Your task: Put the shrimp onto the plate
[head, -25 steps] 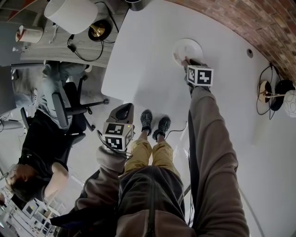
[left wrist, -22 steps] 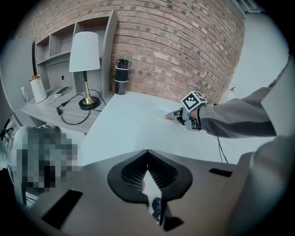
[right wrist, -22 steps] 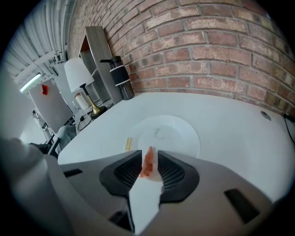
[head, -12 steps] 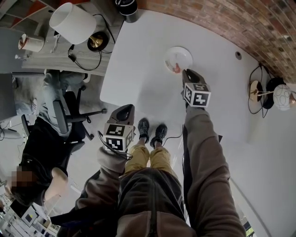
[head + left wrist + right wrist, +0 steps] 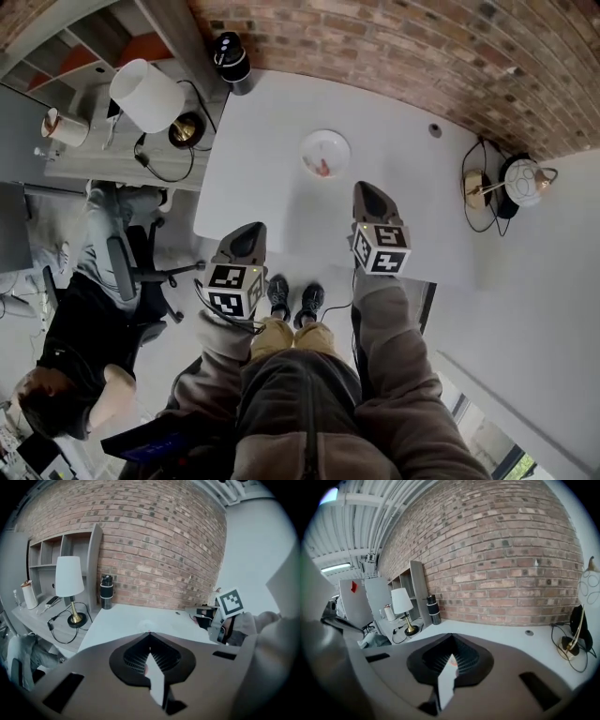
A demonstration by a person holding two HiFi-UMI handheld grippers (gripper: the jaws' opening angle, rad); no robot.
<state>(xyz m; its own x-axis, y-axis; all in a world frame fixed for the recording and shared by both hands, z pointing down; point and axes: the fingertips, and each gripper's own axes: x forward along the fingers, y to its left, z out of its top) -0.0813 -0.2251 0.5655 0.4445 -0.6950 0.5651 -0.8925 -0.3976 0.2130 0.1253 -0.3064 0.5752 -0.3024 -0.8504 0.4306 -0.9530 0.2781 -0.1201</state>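
A small white plate sits on the white table near the brick wall, and the pink shrimp lies on it. My right gripper hovers short of the plate and to its right. Its jaws have just been closing and are now shut with nothing between them. My left gripper is held over the table's near edge, well left of the plate. Its jaws meet at the tip and hold nothing. The right gripper's marker cube shows in the left gripper view.
A black flask stands at the table's far left corner. A white-shaded lamp is on a side shelf to the left, and a round lamp with cables on the right. A person sits in an office chair at left.
The right gripper has pulled back from the plate and risen, leaving the shrimp on the plate. The left gripper has risen too. The head view has shifted toward the brick wall.
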